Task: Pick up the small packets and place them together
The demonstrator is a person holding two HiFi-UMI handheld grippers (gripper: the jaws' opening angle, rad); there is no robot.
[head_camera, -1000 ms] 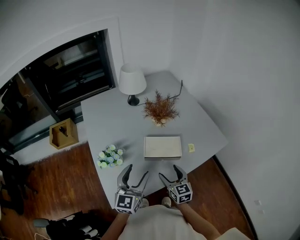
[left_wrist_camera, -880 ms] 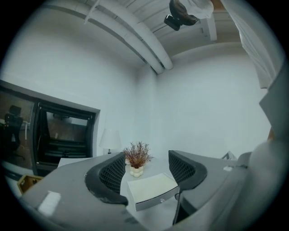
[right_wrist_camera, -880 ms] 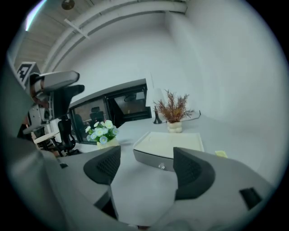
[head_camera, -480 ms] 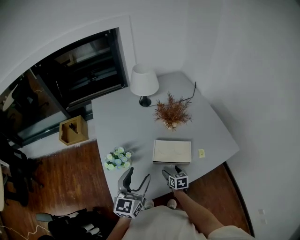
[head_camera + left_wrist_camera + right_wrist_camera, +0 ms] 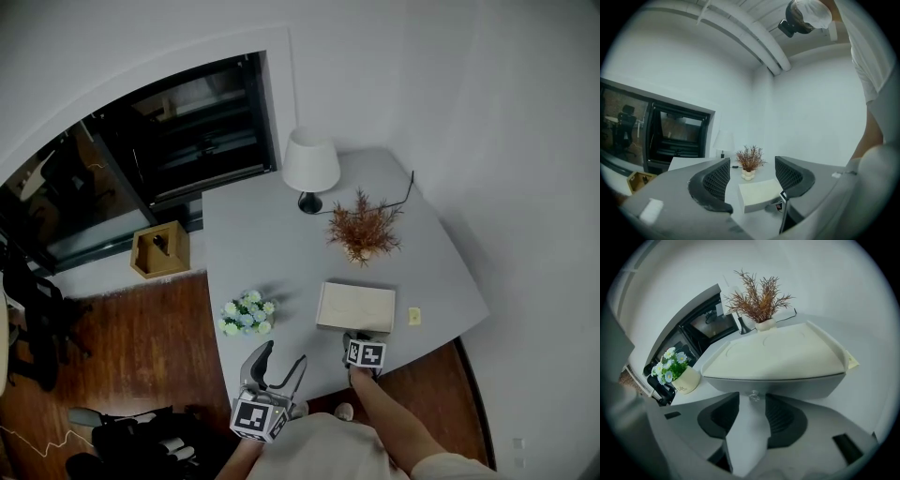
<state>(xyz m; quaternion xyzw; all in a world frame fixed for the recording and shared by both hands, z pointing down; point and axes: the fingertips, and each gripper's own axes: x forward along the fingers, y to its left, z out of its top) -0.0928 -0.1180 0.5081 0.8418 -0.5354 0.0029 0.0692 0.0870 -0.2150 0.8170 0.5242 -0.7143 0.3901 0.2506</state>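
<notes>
The small yellow packet lies flat on the grey table, just right of the shallow white box and apart from it, near the front edge. The right gripper tilts down at the box's near side. Its jaws have just been closing and stand narrowly apart, a little clear knob between their tips but not pinched. The left gripper hangs level off the table's edge, jaws wide and empty. A flower pot stands left of the box.

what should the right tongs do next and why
Probably ease forward and finish closing on the small clear knob on the front of the white box. The right tongs have just been closing, and the knob sits at their tips, apparently not yet pinched.
</notes>
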